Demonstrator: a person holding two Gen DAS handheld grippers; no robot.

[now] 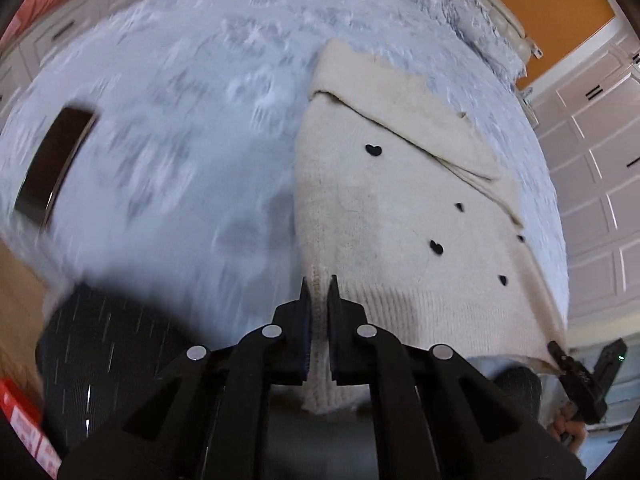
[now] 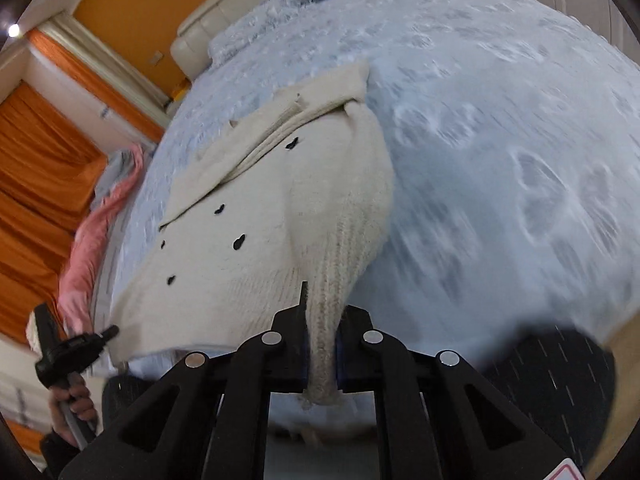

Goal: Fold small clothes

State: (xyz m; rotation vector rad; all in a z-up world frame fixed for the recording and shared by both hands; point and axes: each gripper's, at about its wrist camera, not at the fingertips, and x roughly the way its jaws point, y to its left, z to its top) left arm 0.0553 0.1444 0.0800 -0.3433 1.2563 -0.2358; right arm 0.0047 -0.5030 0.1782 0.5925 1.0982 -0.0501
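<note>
A wide bed (image 1: pixel 192 128) under a pale blue fuzzy blanket fills the orange-walled room, with white cabinets (image 1: pixel 600 184) alongside. The cream cardigan (image 1: pixel 392 216) lies on it, motion-blurred. The left gripper (image 1: pixel 319 292) clamps its ribbed hem and the right gripper (image 2: pixel 322 304) a bunched edge.

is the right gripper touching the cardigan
Touching. The right wrist view shows the right gripper shut on the ribbed hem of the cream cardigan, the cloth pinched between its fingers and hanging out behind them.
</note>
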